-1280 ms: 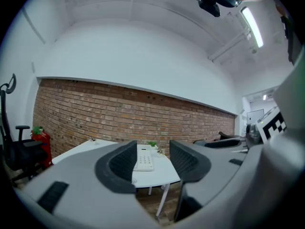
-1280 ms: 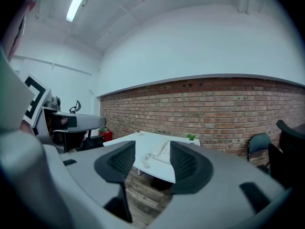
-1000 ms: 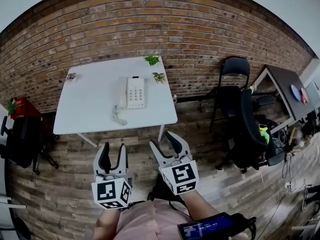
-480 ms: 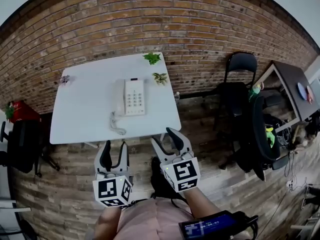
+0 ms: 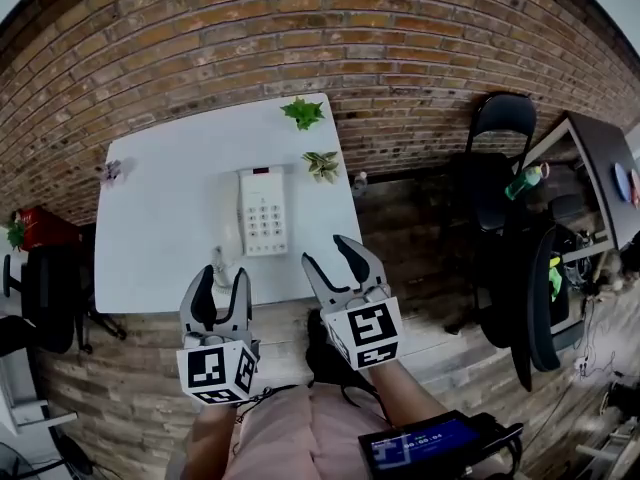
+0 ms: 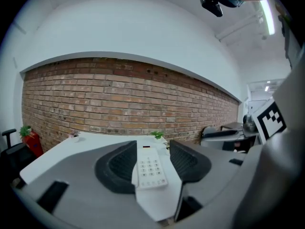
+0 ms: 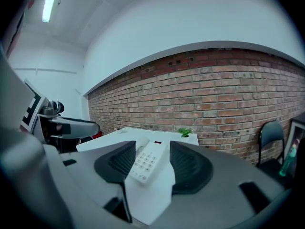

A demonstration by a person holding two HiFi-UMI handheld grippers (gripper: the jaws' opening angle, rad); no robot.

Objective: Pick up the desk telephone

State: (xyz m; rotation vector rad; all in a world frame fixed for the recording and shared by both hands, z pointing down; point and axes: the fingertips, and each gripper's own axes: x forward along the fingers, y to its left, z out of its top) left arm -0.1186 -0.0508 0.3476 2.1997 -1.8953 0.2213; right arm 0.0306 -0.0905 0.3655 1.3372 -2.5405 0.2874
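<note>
The white push-button desk telephone [image 5: 262,211] lies toward the right of the white rectangular table [image 5: 160,238]. Its long axis runs from the near edge toward the red brick wall [image 5: 200,58]: display end at the wall side, keypad end facing the person, handset along its left. The left tool [image 5: 222,288] and right tool [image 5: 330,256] hover at the table's near edge, jaws parted, gripping nothing, short of the phone.

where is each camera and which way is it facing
Head view: on the person's head, facing steeply down at the table and telephone; left gripper, right gripper and arms show.
Left gripper view: on that gripper, facing along its open jaws toward the telephone.
Right gripper view: likewise, its own open jaws framing the telephone.
Shared: telephone and brick wall.
</note>
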